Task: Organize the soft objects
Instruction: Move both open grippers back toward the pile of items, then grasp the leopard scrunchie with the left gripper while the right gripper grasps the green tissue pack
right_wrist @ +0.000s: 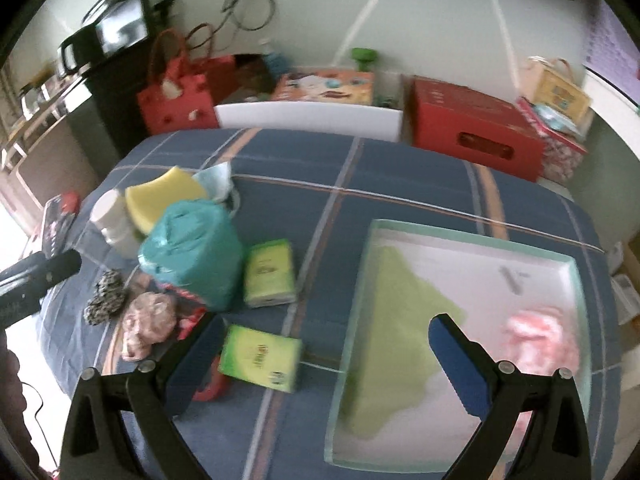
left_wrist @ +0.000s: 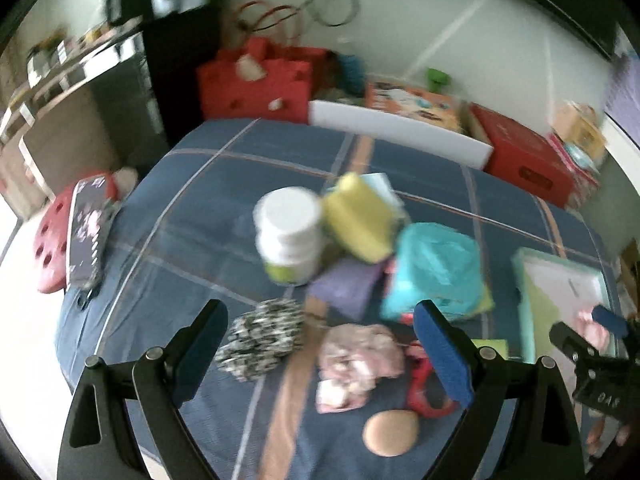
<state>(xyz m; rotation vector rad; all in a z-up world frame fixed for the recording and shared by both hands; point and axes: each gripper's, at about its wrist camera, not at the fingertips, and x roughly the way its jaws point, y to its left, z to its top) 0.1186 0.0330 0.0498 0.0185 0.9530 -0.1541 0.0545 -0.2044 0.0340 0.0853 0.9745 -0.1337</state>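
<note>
With both hand-held grippers wide and empty, we lower the left hand-held gripper [left_wrist: 320, 344] squarely over the pink cloth [left_wrist: 358, 360], tray [right_wrist: 472, 236] at three o'clock.

- My two views are motion-blurred, softly daylit.
- White glare blows out around nine o'clock.
- Fisheye bending and black vignette ring every edge.
- My gripper arms at six o'clock stay sharpest.

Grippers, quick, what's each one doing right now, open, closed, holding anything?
Left gripper: open, holding nothing.
Right gripper: open, holding nothing.
</note>
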